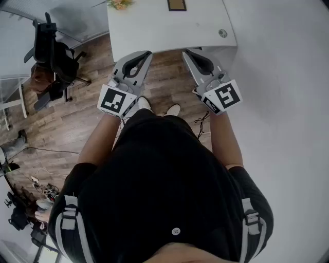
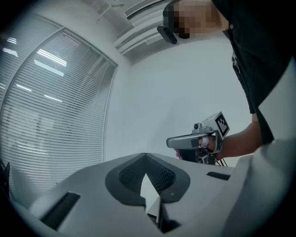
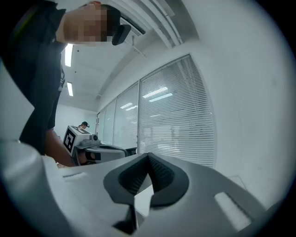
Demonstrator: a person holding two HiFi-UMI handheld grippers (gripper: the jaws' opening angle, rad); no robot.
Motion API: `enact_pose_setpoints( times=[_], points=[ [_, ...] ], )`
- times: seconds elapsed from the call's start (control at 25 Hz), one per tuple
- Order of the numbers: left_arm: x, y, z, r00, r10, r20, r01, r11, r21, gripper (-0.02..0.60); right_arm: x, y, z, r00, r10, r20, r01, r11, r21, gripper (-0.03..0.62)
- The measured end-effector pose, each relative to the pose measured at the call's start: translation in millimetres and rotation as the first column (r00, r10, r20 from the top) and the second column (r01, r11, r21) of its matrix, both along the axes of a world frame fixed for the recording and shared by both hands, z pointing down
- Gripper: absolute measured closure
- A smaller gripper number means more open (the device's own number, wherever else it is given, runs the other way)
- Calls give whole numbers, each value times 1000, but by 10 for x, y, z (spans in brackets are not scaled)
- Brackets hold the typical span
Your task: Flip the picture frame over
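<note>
The picture frame (image 1: 177, 5), brown-edged, lies on the white table (image 1: 154, 28) at the very top of the head view, partly cut off. Both grippers hang level in front of the person, over the wooden floor, just short of the table's near edge and well back from the frame. My left gripper (image 1: 148, 53) is shut with nothing in it, its tips meeting (image 2: 146, 156). My right gripper (image 1: 185, 52) is likewise shut and empty (image 3: 149, 155). Each gripper view shows the other gripper beside it and no frame.
A bunch of flowers (image 1: 119, 4) sits on the table left of the frame, and a round cable port (image 1: 222, 33) is near its right corner. A black office chair (image 1: 54, 56) stands at the left. A white wall (image 1: 288, 102) runs along the right. Cables (image 1: 36, 185) lie on the floor.
</note>
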State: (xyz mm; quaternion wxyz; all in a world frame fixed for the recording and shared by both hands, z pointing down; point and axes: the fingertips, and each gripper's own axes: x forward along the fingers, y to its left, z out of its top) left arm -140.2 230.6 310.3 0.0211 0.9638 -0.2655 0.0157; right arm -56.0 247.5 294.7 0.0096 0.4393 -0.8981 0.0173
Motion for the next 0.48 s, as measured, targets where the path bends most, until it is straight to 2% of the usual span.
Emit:
enact_pose_setpoints(
  times=[0.08, 0.36, 0.48],
  points=[
    [83, 28, 15, 999, -9, 33, 9, 1000, 3, 577, 60, 26, 3, 1000, 3, -8, -3, 1000, 4, 585],
    [345, 106, -39, 1000, -31, 0, 31, 999, 19, 577, 386, 137, 83, 996, 84, 8, -83, 996, -11, 585],
    [403, 115, -26, 999, -38, 5, 38, 999, 19, 577, 486, 179, 48, 993, 106, 48, -106, 994, -3, 585]
  ],
)
